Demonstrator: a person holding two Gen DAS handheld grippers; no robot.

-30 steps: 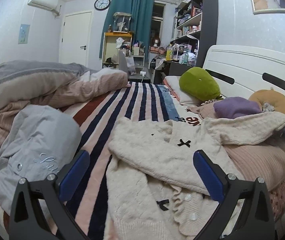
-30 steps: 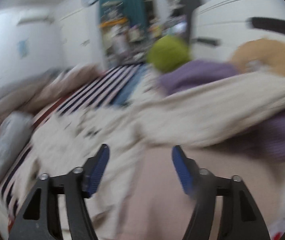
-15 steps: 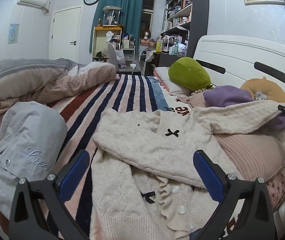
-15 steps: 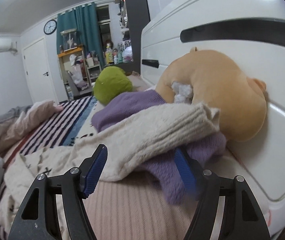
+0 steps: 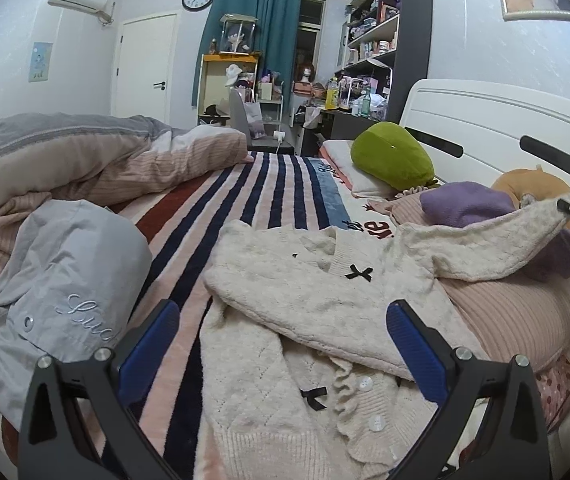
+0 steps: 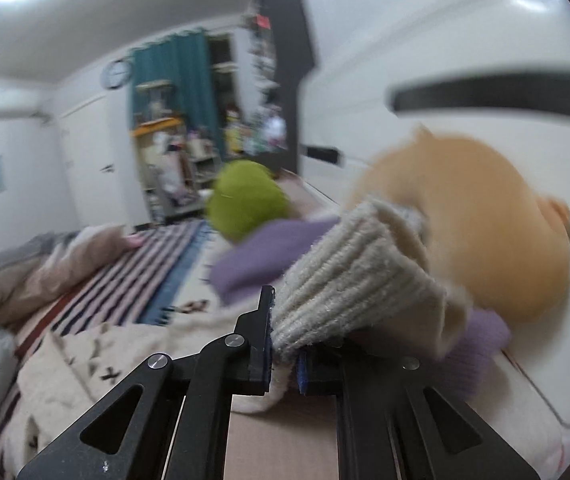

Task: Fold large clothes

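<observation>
1. On the bed, over the striped blanket, lies a cream knitted cardigan with small black bows and white buttons; it is crumpled and not folded.
2. One sleeve of the cardigan stretches to the right over a pink pillow and a purple cloth, up toward the white headboard.
3. The right hand-held gripper is closed on the ribbed cuff of this sleeve; the cuff fans out above its blue pads. This view is blurred.
4. Just behind the cuff sits an orange plush toy against the headboard, and the purple cloth lies under the cuff.
5. The left hand-held gripper hovers above the lower part of the cardigan, with its jaws spread wide and nothing between them.
6. A green plush cushion rests on a pillow farther along the headboard.
7. To the left of the cardigan lies a grey garment with embroidered letters, and behind it a heaped pink and grey duvet.
</observation>
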